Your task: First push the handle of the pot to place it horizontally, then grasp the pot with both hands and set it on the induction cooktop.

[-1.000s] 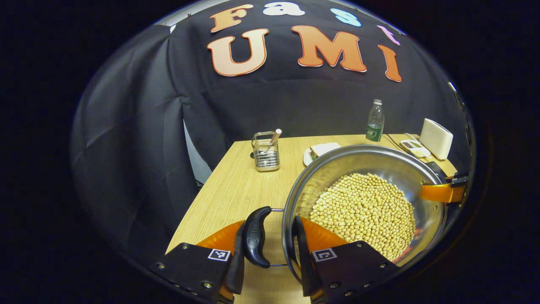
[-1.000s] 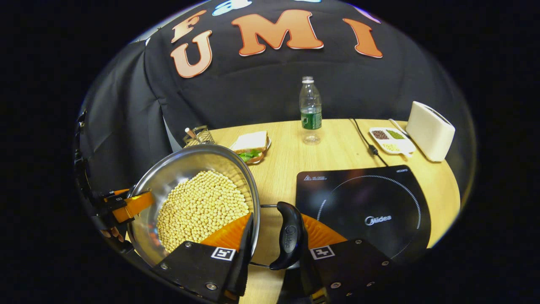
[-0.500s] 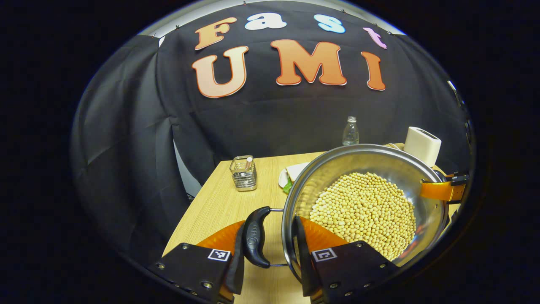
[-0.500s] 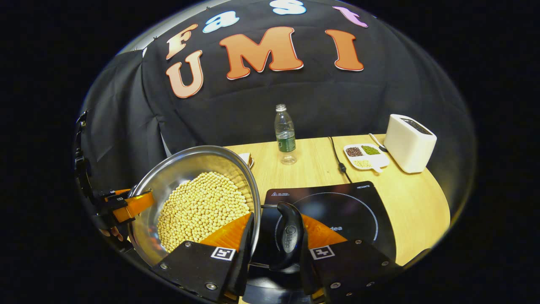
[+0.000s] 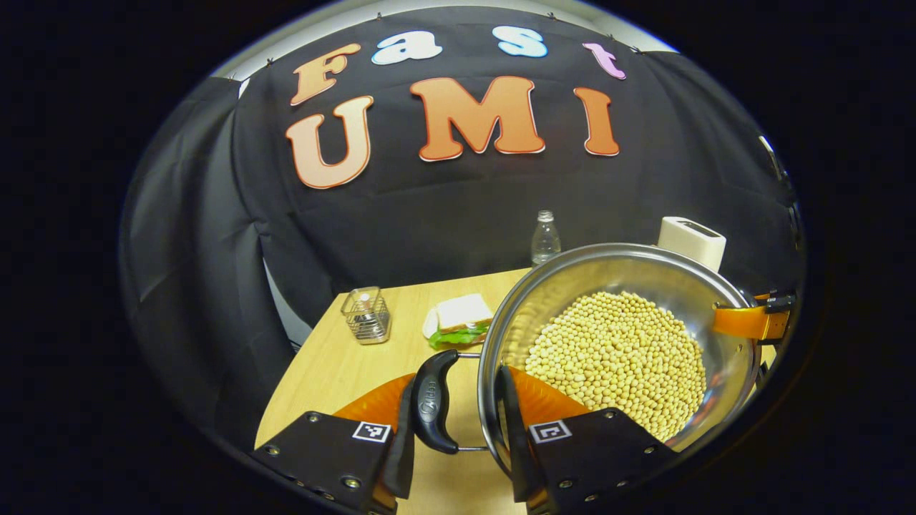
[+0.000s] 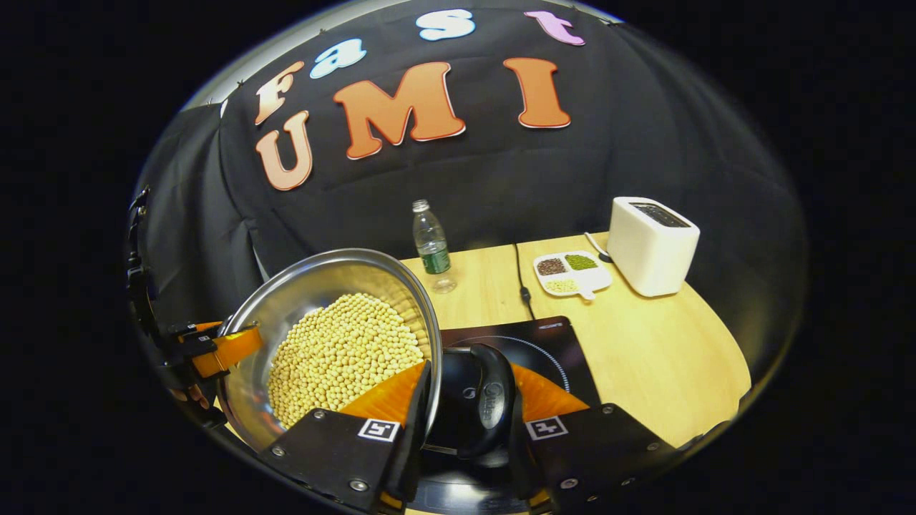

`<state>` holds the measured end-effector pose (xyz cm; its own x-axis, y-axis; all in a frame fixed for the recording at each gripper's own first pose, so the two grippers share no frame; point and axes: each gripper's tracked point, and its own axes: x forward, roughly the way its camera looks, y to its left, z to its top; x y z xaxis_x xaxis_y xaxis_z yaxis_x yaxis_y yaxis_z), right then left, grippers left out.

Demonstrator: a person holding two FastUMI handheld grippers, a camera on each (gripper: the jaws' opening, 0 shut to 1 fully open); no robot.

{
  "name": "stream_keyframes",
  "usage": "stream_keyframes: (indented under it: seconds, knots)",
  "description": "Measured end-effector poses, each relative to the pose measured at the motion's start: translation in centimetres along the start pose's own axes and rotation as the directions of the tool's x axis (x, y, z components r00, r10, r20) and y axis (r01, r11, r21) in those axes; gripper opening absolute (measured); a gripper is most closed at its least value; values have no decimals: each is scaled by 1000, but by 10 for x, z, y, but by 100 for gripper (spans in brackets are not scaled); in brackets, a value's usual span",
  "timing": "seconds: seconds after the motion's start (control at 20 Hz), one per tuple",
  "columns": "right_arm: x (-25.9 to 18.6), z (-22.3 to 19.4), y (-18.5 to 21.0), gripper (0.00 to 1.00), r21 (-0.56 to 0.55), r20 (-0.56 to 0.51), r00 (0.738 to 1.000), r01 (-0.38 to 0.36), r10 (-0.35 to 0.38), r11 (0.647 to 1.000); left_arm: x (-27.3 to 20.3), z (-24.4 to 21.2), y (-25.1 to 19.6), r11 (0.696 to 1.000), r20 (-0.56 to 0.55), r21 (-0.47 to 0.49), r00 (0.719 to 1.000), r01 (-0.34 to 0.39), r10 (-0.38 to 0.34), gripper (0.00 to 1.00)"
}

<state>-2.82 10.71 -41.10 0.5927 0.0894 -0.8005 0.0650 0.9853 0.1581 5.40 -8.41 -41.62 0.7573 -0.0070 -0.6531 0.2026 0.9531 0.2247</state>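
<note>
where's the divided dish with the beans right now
In the right gripper view the divided dish sits on the far right part of the table, just left of the white toaster and beyond the induction cooktop.

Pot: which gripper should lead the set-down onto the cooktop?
Right, probably. The right gripper grips the pot by the side above the induction cooktop; the left gripper holds the far side, over bare table.

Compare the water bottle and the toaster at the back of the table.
The bottle is clear, slim and round with a green label band; the toaster is white, opaque and boxy. The bottle narrows to a capped neck; the toaster has a flat top with a dark slot. The bottle stands behind the pot, the toaster beyond the cooktop. Both stand upright on the table.
</note>
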Motion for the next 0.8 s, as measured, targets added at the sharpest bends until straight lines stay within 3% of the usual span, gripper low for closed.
stream_keyframes:
  seconds: [0.05,0.8]
  knots:
    - [0,1,-9,50,3,3,1000,8,-8,1000,3,1,-8,1000,-1,1,1000,10,-10,53]
    - [11,-3,-98,50,52,-1,996,90,-90,995,35,-9,-94,995,-14,21,995,97,-97,55]
